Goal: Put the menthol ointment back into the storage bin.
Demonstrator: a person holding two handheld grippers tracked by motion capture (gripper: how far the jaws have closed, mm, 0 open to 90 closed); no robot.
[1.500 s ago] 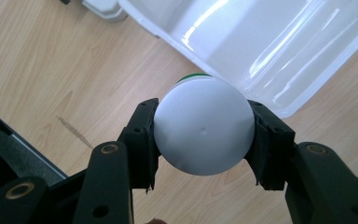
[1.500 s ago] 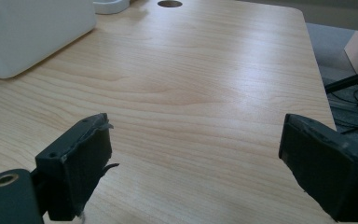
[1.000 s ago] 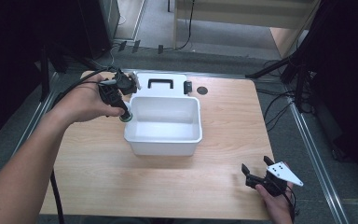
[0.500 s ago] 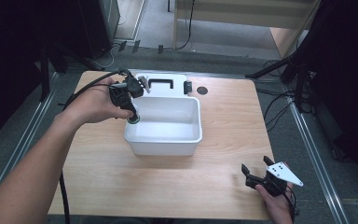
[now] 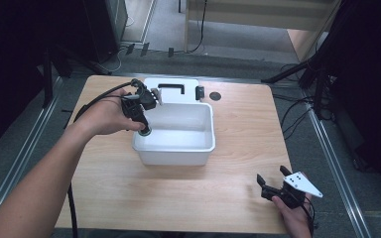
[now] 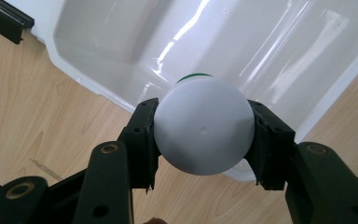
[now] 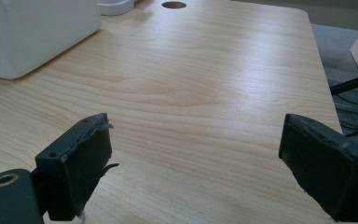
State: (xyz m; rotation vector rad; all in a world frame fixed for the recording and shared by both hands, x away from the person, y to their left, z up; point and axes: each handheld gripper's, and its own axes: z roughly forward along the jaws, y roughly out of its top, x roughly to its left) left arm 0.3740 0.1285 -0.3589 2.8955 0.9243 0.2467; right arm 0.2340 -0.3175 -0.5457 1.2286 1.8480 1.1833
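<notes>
Gripping a round white object (image 6: 204, 131) between both jaws, left gripper (image 5: 144, 130) held over the near-left rim of one white plastic tub (image 5: 198, 148). Hard to tell what the object is: smooth domed face toward the camera in the left gripper view, a thin green edge just visible behind its top, body hidden; in the high view, little more than a small dark round shape at the jaw tips. Tub interior glossy and bare where visible, partly blocked by the object. Behind the tub, one white lid (image 5: 171, 91) with a black handle, its near edge hidden by the tub wall. Resting near the table's (image 5: 238, 129) near-right corner, right gripper (image 7: 196, 172), jaws spread wide with nothing between them, well apart from the tub. Two grippers, one tub, one lid, one held object.
</notes>
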